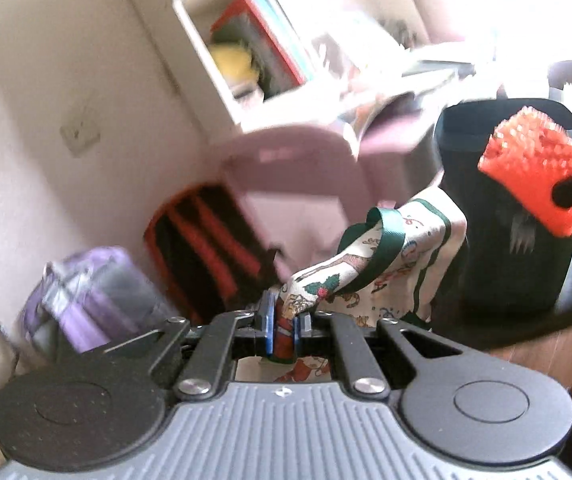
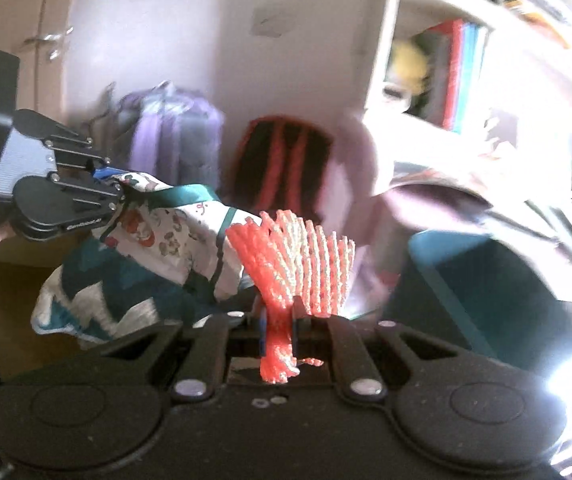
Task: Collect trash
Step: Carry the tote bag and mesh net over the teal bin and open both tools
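Note:
My left gripper (image 1: 284, 322) is shut on a crumpled piece of Christmas-print wrapping with a green ribbon (image 1: 381, 264); the wrapping hangs forward from the jaws. From the right wrist view the same wrapping (image 2: 174, 236) trails from the left gripper (image 2: 116, 188) at the left. My right gripper (image 2: 280, 322) is shut on a piece of red plastic netting (image 2: 301, 260) that fans out above the pads. That netting (image 1: 533, 168) also shows at the right of the left wrist view. A black bin (image 1: 501, 216) stands just behind it; in the right wrist view the bin (image 2: 497, 292) is at the right.
A white bookshelf (image 1: 286, 40) with books stands against the wall. A pink chair (image 1: 297, 176), a red and black bag (image 1: 206, 248) and a purple backpack (image 1: 94, 300) sit below it. Wooden floor (image 1: 525, 352) shows near the bin.

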Demonstrator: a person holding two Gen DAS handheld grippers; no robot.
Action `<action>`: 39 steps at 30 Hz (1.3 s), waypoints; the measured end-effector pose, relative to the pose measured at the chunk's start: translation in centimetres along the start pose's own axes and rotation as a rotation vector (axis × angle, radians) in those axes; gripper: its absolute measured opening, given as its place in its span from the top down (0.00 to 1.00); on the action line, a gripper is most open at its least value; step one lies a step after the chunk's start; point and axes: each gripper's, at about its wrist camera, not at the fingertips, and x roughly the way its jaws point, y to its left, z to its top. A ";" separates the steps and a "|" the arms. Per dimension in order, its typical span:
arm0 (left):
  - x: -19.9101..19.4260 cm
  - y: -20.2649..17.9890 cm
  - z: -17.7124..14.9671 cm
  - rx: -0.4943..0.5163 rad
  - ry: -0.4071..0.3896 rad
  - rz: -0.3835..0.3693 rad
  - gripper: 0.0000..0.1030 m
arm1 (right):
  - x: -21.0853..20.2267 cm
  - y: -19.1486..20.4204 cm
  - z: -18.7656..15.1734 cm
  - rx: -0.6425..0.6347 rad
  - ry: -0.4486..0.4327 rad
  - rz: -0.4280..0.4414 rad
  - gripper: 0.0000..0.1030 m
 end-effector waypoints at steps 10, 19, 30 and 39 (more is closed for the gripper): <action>-1.9 -1.5 13.7 -0.043 -0.206 0.016 0.92 | -2.2 -9.3 2.0 0.133 -0.046 -0.180 0.91; 1.4 -7.4 19.2 -0.019 -0.214 -0.067 0.92 | 0.0 -14.1 0.3 0.224 0.014 -0.240 0.91; 8.2 -15.9 19.6 0.071 -0.104 -0.127 0.92 | 3.0 -17.0 -3.0 0.274 0.120 -0.261 0.90; 12.7 -19.6 18.5 0.120 0.043 -0.173 0.91 | 5.5 -17.7 -4.0 0.292 0.175 -0.232 0.87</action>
